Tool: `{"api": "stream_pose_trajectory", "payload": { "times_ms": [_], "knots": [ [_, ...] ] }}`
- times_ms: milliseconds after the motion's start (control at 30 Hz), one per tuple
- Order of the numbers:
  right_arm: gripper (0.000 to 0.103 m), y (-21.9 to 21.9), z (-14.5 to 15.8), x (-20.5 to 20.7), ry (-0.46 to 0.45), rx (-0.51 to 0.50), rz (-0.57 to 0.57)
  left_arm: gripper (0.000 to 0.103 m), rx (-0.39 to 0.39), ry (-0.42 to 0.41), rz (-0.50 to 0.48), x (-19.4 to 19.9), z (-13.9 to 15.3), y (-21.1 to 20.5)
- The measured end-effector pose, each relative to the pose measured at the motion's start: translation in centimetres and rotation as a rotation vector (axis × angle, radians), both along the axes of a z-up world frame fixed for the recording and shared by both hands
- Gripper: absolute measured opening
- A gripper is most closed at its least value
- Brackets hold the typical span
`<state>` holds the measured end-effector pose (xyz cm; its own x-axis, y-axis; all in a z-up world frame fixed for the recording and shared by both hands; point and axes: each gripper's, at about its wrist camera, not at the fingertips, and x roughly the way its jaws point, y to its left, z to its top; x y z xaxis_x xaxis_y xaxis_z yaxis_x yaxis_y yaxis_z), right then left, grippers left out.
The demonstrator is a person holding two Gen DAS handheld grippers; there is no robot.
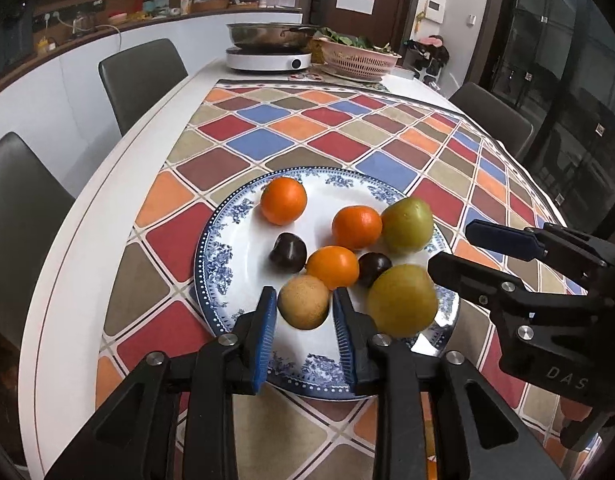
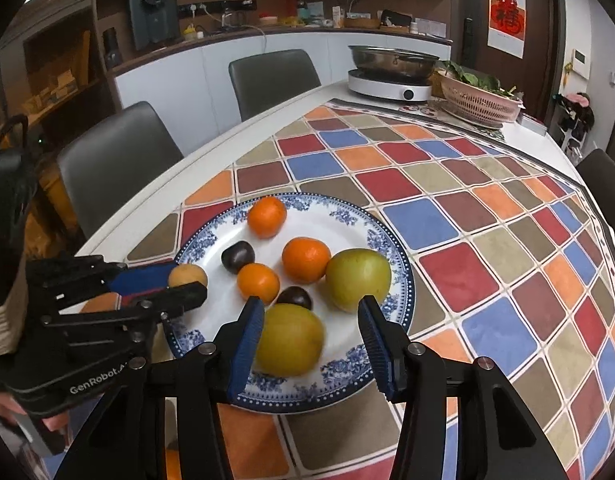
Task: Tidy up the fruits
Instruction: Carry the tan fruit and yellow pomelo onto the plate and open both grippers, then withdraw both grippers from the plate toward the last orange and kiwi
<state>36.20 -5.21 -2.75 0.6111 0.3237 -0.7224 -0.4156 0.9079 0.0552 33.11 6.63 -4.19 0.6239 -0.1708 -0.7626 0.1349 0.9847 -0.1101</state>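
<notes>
Left tongs (image 1: 303, 312) reach low over the plate (image 1: 227, 248), narrowly bracketing the tan fruit (image 1: 304, 307). Right tongs (image 2: 311, 338) spread wide, the blurred green fruit (image 2: 289, 340) against their left pad.

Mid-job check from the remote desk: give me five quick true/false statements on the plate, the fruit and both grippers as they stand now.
1. Three round orange tangerines lie on the blue-and-white patterned plate. True; one sits apart at the far rim.
2. The left gripper brackets a dark plum. False: the round tan fruit sits between its open blue pads, with slight gaps either side.
3. The right gripper is open around the nearer yellow-green round fruit. True.
4. The plate holds one dark plum. False: two, and.
5. The pink plastic basket is empty. False: it holds leafy greens.
</notes>
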Motion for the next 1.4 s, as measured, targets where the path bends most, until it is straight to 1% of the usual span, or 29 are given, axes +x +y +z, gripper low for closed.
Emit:
{"api": "stream_pose_trajectory", "payload": {
  "times_ms": [67,233,367,533,600,633,900,1133,1400],
  "knots": [
    [0.05,-0.2,0.2,-0.3,0.001,0.003,-0.008,0.039,0.018,-0.015,0.009,-0.5,0.5,-0.1],
    [0.05,-1.0,1.0,-1.7,-0.019,0.008,-0.021,0.04,0.049,-0.044,0.014,-2.1,1.9,-0.3],
    [0.051,-1.6,1.6,-2.8,-0.022,0.027,-0.025,0.045,0.079,-0.082,0.022,-4.1,3.4,-0.8],
    [0.052,-2.2,2.4,-4.9,-0.027,0.054,-0.018,0.046,0.072,-0.104,0.029,-6.5,4.5,-1.2],
    [0.057,-2.4,2.6,-5.8,-0.031,0.059,-0.013,0.046,0.072,-0.113,0.035,-7.5,4.8,-1.3],
    [0.057,-2.5,2.7,-6.2,-0.034,0.061,-0.011,0.046,0.071,-0.118,0.038,-8.1,4.9,-1.4],
    [0.057,-3.2,3.1,-9.5,-0.05,0.071,0.004,0.047,0.071,-0.127,0.026,-11.1,5.0,-2.5],
    [0.057,-4.1,3.7,-11.4,-0.064,0.077,0.002,0.049,0.076,-0.131,0.007,-12.8,4.9,-3.4],
    [0.057,-4.9,3.2,-13.0,-0.073,0.051,-0.005,0.049,0.075,-0.098,-0.025,-13.9,3.3,-4.6]
  ]
}}
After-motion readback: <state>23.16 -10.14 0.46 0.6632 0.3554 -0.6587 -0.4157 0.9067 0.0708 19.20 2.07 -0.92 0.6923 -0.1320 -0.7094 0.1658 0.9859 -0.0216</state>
